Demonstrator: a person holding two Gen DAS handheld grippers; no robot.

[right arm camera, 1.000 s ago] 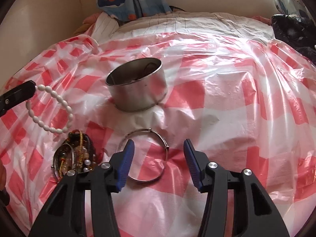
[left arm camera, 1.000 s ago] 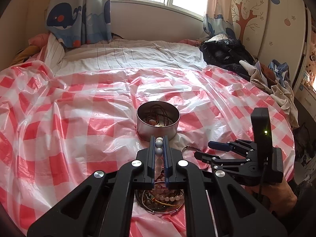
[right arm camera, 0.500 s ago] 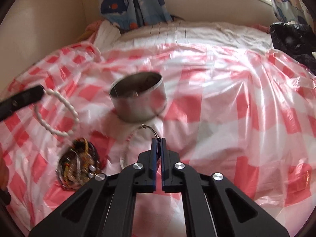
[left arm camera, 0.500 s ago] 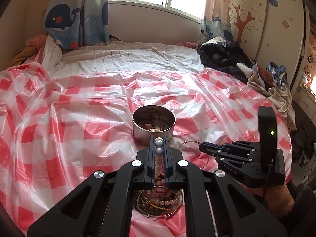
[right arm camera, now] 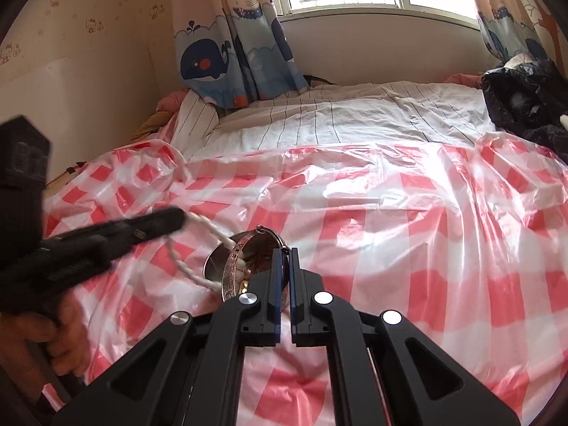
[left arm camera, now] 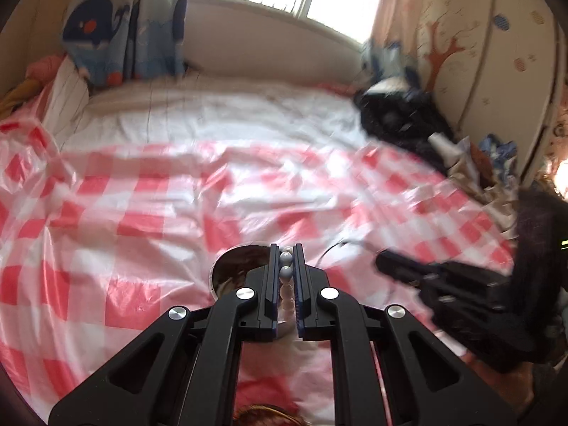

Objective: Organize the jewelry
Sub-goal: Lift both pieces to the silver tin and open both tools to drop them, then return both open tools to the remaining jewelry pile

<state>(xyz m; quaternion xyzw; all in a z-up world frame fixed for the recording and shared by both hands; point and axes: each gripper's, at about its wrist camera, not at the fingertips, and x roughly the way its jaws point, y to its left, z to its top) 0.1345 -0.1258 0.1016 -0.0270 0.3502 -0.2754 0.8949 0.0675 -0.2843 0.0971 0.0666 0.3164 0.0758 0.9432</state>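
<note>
Left gripper clamped on beads, directly above tin. Right gripper clamped on bangle, over tin's right rim, hoop upright. Left judged nearer drop.

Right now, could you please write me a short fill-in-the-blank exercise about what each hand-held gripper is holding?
1. The left hand-held gripper is shut on a bracelet of white ____.
2. The right hand-held gripper is shut on a ____ bangle.
3. Both pieces hang above a round metal ____.
4. The sheet under them is checked white and ____.

Missing words: beads; silver; tin; red
</note>
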